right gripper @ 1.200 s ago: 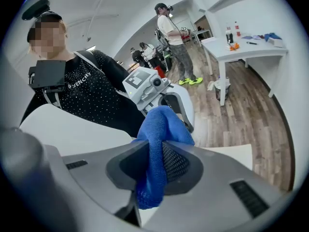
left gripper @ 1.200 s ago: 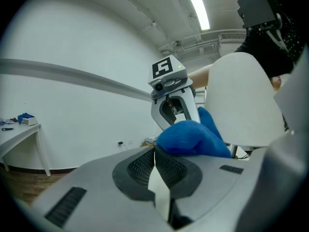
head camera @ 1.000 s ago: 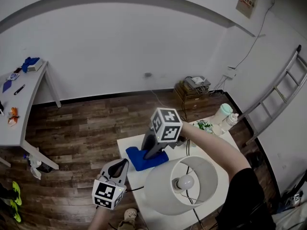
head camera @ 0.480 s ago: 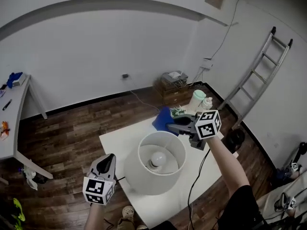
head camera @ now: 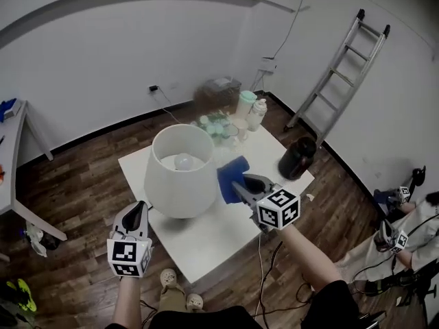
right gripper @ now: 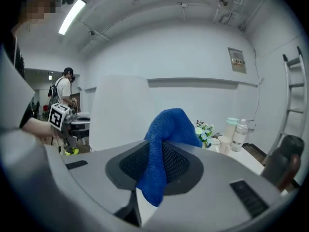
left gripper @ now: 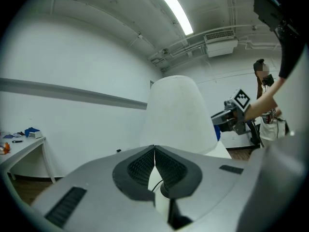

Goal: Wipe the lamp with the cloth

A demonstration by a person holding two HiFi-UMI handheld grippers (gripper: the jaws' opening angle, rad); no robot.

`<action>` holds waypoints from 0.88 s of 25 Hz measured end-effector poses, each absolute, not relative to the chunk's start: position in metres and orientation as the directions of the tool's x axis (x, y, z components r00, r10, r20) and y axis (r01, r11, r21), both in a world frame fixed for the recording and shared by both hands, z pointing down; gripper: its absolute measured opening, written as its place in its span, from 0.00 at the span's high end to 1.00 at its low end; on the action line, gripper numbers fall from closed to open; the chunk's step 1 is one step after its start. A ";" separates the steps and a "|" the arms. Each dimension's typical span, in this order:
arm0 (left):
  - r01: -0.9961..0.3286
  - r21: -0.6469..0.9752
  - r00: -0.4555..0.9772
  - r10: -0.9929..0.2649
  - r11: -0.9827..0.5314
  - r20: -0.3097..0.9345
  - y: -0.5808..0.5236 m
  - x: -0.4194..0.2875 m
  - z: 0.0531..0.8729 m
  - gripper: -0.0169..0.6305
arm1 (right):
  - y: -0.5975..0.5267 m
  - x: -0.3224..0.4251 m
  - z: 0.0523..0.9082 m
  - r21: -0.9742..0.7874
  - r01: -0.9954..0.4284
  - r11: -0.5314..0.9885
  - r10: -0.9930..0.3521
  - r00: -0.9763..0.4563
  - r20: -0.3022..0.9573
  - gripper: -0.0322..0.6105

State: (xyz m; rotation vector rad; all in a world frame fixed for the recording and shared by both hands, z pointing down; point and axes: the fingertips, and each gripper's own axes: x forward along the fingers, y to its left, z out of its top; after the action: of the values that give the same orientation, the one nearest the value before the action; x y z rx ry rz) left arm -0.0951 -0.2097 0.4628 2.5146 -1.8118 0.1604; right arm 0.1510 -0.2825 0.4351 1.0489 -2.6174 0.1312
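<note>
A bare indoor workroom, closer to a lab or a recording studio than a home. Plain white walls (head camera: 103,60) meet a dark wood-plank floor (head camera: 89,173). A small white table (head camera: 206,233) stands in the middle, and a long white bench (head camera: 14,163) runs along the far left. An aluminium ladder (head camera: 337,76) leans against the right wall, near a wall socket (head camera: 266,66). Overhead are a strip light (left gripper: 174,8), exposed pipes (left gripper: 169,52) and an air-conditioning unit (left gripper: 221,45).
</note>
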 end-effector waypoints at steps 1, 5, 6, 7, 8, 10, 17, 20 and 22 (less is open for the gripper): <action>-0.948 -0.025 0.312 -0.944 -0.316 0.111 -0.204 -0.096 0.465 0.96 | -0.266 0.150 0.444 0.047 -0.705 0.708 -0.678 -0.658 0.327 0.83; -0.946 -0.018 0.319 -0.941 -0.323 0.110 -0.191 -0.100 0.466 0.96 | -0.212 0.137 0.486 -0.010 -0.807 0.591 -0.759 -0.560 0.331 0.83; -0.943 -0.018 0.328 -0.938 -0.332 0.108 -0.190 -0.101 0.465 0.96 | -0.198 0.128 0.499 -0.031 -0.818 0.575 -0.764 -0.550 0.338 0.83; -0.939 -0.022 0.338 -0.935 -0.343 0.109 -0.189 -0.102 0.465 0.96 | -0.185 0.116 0.512 -0.045 -0.819 0.573 -0.761 -0.551 0.341 0.83; -0.934 -0.028 0.350 -0.930 -0.355 0.110 -0.190 -0.103 0.464 0.96 | -0.172 0.101 0.523 -0.051 -0.812 0.582 -0.754 -0.562 0.339 0.83; -0.922 -0.038 0.380 -0.918 -0.386 0.112 -0.192 -0.106 0.463 0.96 | -0.155 0.067 0.538 -0.039 -0.797 0.603 -0.746 -0.581 0.324 0.83; -0.861 -0.069 0.494 -0.861 -0.504 0.121 -0.200 -0.123 0.459 0.96 | -0.189 -0.031 0.540 0.264 -0.826 0.498 -0.866 -0.454 0.210 0.83; -0.835 -0.073 0.536 -0.835 -0.546 0.125 -0.198 -0.130 0.456 0.96 | -0.216 -0.053 0.534 0.471 -0.790 0.392 -0.919 -0.363 0.155 0.83; -0.815 -0.081 0.563 -0.817 -0.574 0.128 -0.198 -0.133 0.454 0.96 | -0.236 -0.054 0.529 0.564 -0.774 0.286 -0.954 -0.282 0.097 0.83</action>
State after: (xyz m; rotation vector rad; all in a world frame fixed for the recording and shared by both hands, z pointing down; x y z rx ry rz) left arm -0.1334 -0.1978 0.4541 2.7883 -1.4550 0.2383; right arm -0.0540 -0.2364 0.5295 1.5511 -2.1431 -0.5819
